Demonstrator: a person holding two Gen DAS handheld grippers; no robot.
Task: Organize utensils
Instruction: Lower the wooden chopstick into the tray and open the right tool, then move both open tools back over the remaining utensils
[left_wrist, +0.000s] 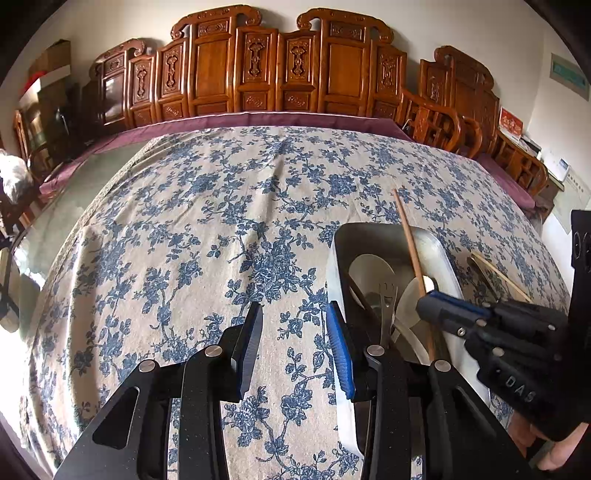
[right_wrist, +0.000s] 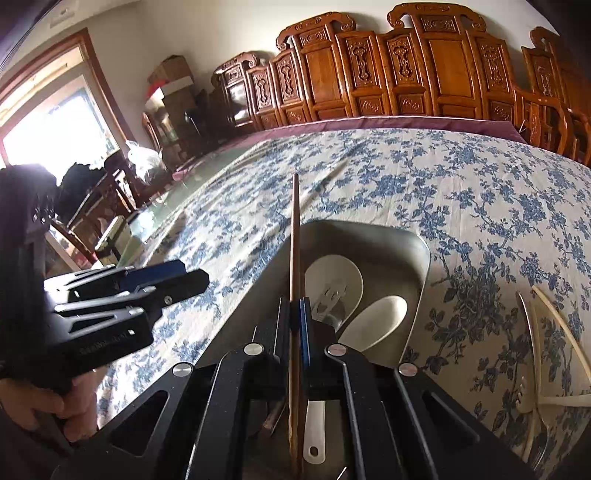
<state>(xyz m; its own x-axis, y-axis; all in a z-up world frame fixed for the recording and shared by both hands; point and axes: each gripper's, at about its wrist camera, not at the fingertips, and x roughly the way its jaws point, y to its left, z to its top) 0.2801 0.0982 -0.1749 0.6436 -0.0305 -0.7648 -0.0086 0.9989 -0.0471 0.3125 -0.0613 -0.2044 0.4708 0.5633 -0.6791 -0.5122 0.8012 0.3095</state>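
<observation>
A metal tray (left_wrist: 445, 258) (right_wrist: 421, 258) lies on the floral tablecloth and holds two white spoons (right_wrist: 334, 284) (left_wrist: 371, 269) and a metal fork (left_wrist: 386, 314). My right gripper (right_wrist: 295, 314) (left_wrist: 430, 295) is shut on a brown wooden chopstick (right_wrist: 294, 236) (left_wrist: 408, 232) and holds it over the tray, tip pointing away. My left gripper (left_wrist: 295, 343) (right_wrist: 177, 277) is open and empty, hovering over the cloth just left of the tray. A metal fork (right_wrist: 532, 332) and pale chopsticks (right_wrist: 561, 321) (left_wrist: 502, 275) lie on the cloth right of the tray.
The blue-flowered tablecloth (left_wrist: 221, 221) covers a large table with a purple border (left_wrist: 258, 120). Carved wooden chairs (left_wrist: 258, 66) line the far edge. Clutter and a bright window (right_wrist: 55, 122) are off to the left.
</observation>
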